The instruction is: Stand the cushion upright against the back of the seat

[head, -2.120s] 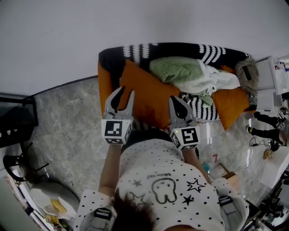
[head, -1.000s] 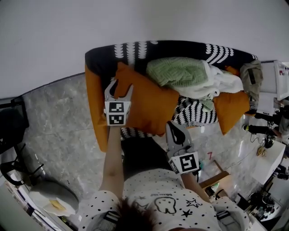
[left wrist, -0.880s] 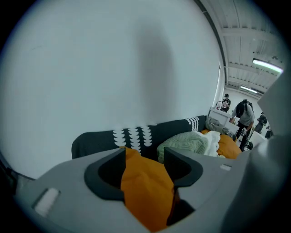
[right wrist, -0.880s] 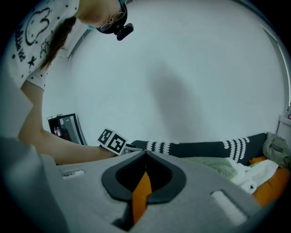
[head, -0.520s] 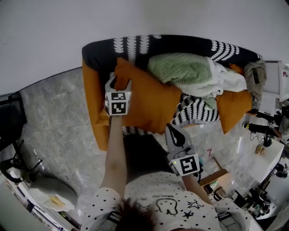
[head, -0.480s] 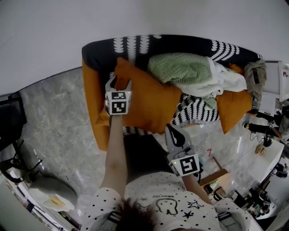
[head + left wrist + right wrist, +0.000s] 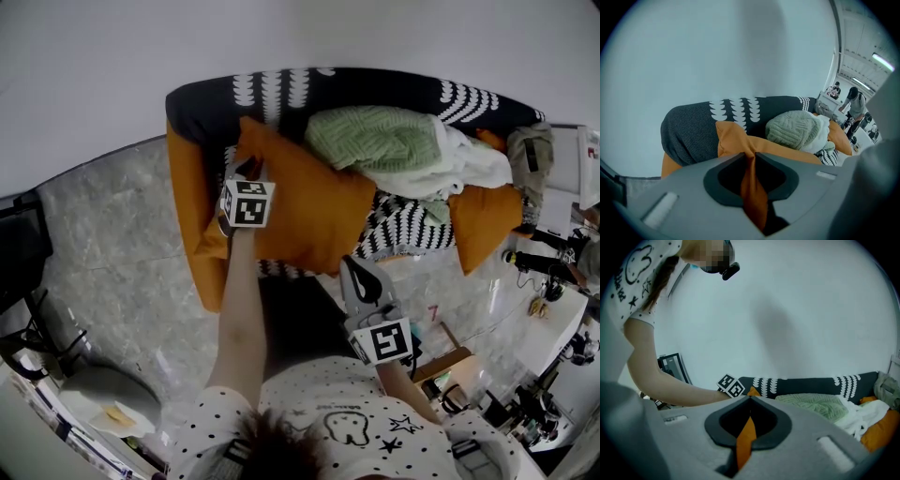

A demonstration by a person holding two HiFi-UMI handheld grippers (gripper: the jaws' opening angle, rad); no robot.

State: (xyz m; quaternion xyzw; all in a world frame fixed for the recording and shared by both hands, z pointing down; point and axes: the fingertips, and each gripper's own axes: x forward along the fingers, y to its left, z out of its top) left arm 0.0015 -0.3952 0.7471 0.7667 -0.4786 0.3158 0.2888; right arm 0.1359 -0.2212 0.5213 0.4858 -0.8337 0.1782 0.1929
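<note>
A big orange cushion (image 7: 305, 206) lies tilted on the sofa seat, its far left corner near the black-and-white backrest (image 7: 281, 89). My left gripper (image 7: 246, 173) is down on that corner. Its jaws have just been closing, and a fold of orange fabric (image 7: 751, 187) is pinched between them; left gripper (image 7: 750, 157) is shut on it. My right gripper (image 7: 354, 262) hovers just off the cushion's near right corner, fingers together and holding nothing. In the right gripper view, that gripper (image 7: 750, 401) shows only an orange sliver in its slit, with the cushion's corner (image 7: 752, 392) beyond.
A green knitted blanket (image 7: 375, 136) and white cloth (image 7: 459, 164) are piled on the seat's middle. A second orange cushion (image 7: 483, 225) leans at the right end. The orange armrest (image 7: 187, 216) flanks the left. Marble floor (image 7: 122, 253) lies left; clutter stands at the right.
The left gripper has sunk onto the cushion's far left corner and gone from wide open to closed on the fabric. The right gripper, earlier over the cushion, has drawn back and dropped slightly.
</note>
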